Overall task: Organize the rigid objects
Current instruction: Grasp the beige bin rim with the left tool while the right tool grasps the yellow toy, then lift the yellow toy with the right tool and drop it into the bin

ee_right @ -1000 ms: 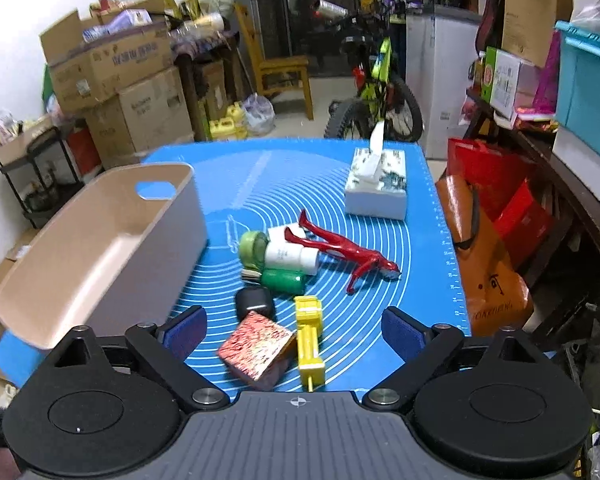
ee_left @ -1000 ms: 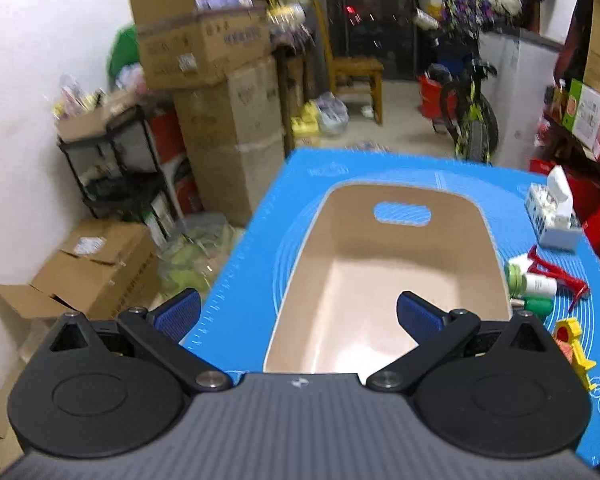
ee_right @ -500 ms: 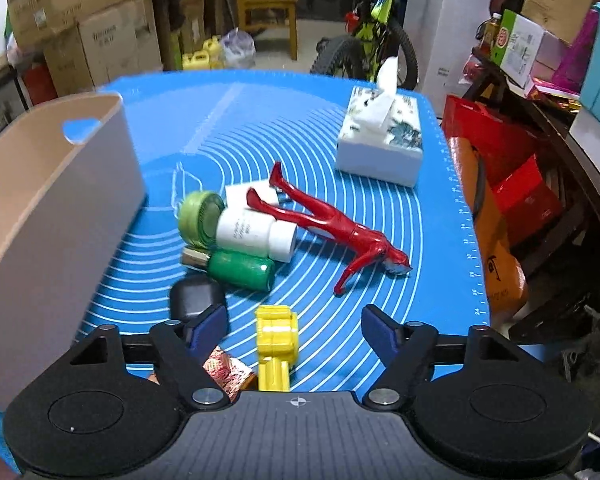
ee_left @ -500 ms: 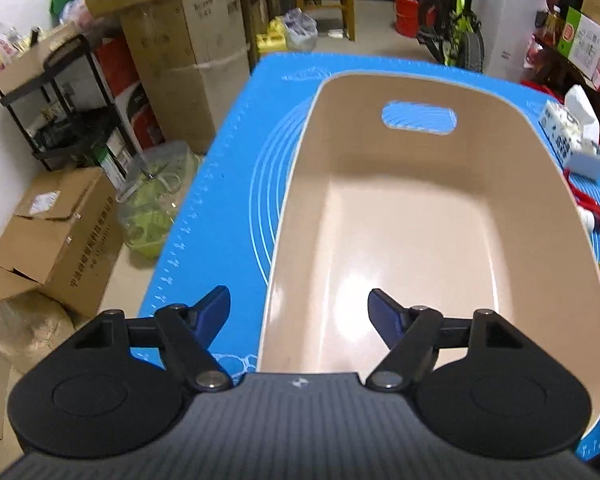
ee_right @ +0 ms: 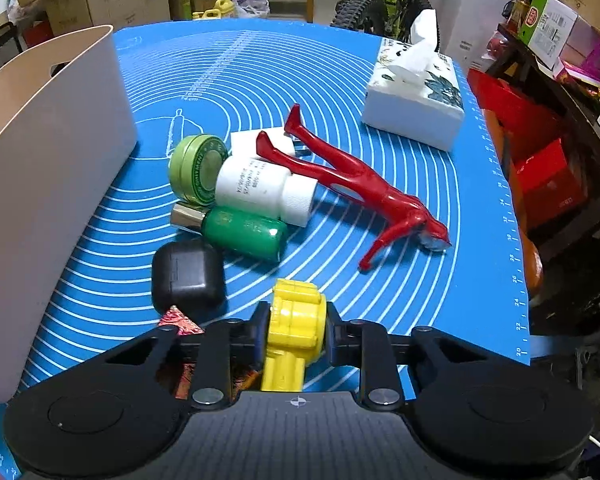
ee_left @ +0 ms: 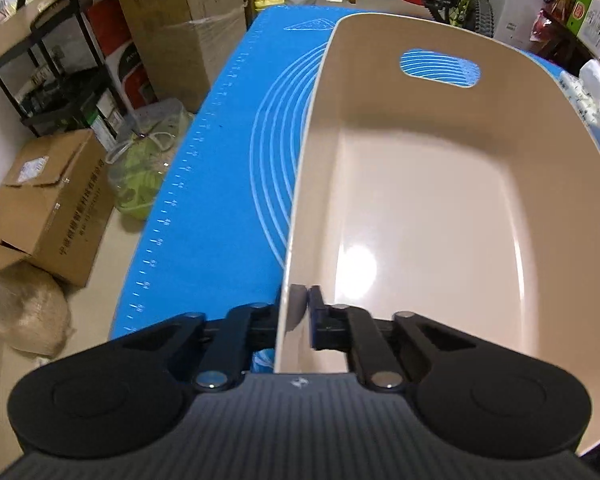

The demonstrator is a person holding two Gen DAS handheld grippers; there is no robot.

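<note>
Blue matting (ee_right: 420, 280) printed with white rings and a ruler edge (numbers 20 to 28 readable along the right border) covers the surface, and cardboard boxes crowd the room behind.

Nearest in the right wrist view, the right tool (ee_right: 296, 328) is closing, its pads pressed on both sides of a yellow toy block piece (ee_right: 296, 320). Just left of it a red patterned box (ee_right: 176, 318) peeks out, touching a black rounded case (ee_right: 186, 276). Beyond lie a green bottle (ee_right: 244, 232) with a silver cap, a white bottle (ee_right: 260, 190) with small print too blurred to read, and a green round tin (ee_right: 194, 168) on its edge, all touching. A red figurine (ee_right: 348, 176) sprawls across a white plug (ee_right: 260, 142). Farther right stands a tissue box (ee_right: 416, 108). One far carton reads "inlaxss" or similar.

Left wrist view: the left tool (ee_left: 298, 320) is clamped narrow on the near left wall of the beige bin (ee_left: 420, 200), one finger outside, one inside. Its far wall has a handle slot. A brown carton (ee_left: 48, 204) with unreadable characters sits on the floor.
</note>
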